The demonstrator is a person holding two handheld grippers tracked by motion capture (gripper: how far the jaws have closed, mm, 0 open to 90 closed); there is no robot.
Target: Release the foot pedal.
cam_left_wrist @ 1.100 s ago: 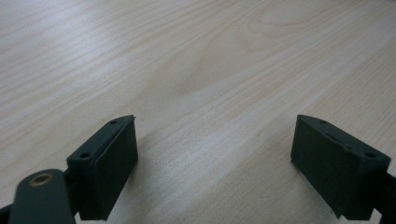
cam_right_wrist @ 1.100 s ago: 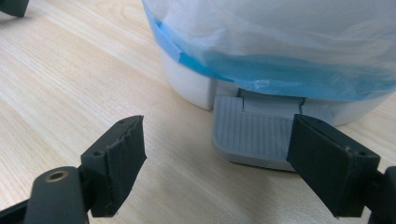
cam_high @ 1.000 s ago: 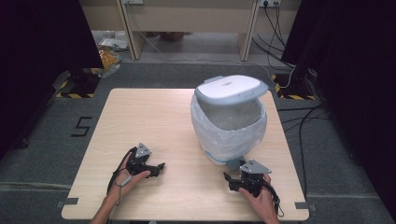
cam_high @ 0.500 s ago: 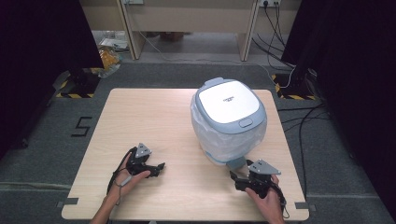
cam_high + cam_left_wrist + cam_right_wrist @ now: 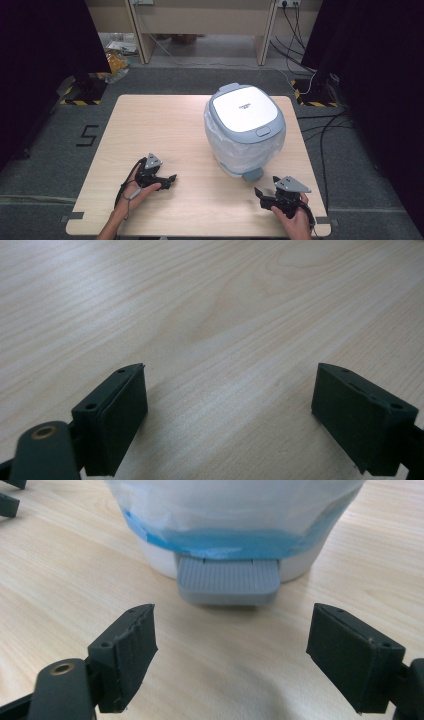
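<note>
A white pedal bin [image 5: 245, 127] lined with a thin plastic bag stands on the right half of the wooden table [image 5: 160, 125], its grey-rimmed lid [image 5: 243, 109] down flat. The grey ribbed pedal [image 5: 253, 175] sticks out at its near foot. My right gripper [image 5: 260, 197] rests on the table just short of the pedal, open and holding nothing. In the right gripper view the pedal [image 5: 228, 580] lies ahead between the spread jaws of that gripper [image 5: 230, 655]. My left gripper [image 5: 167, 181] rests open at the near left, with bare wood between its jaws [image 5: 230, 410].
The bag's blue edge [image 5: 235, 537] wraps the bin's base above the pedal. The left gripper's jaw tips [image 5: 10, 500] show at the far left of the right gripper view. Cables [image 5: 320, 130] and desk legs stand on the floor beyond the table.
The bin lid, tilted up a second ago, has dropped shut. My right gripper has drawn back from the pedal towards the near right corner. The left gripper has not moved.
</note>
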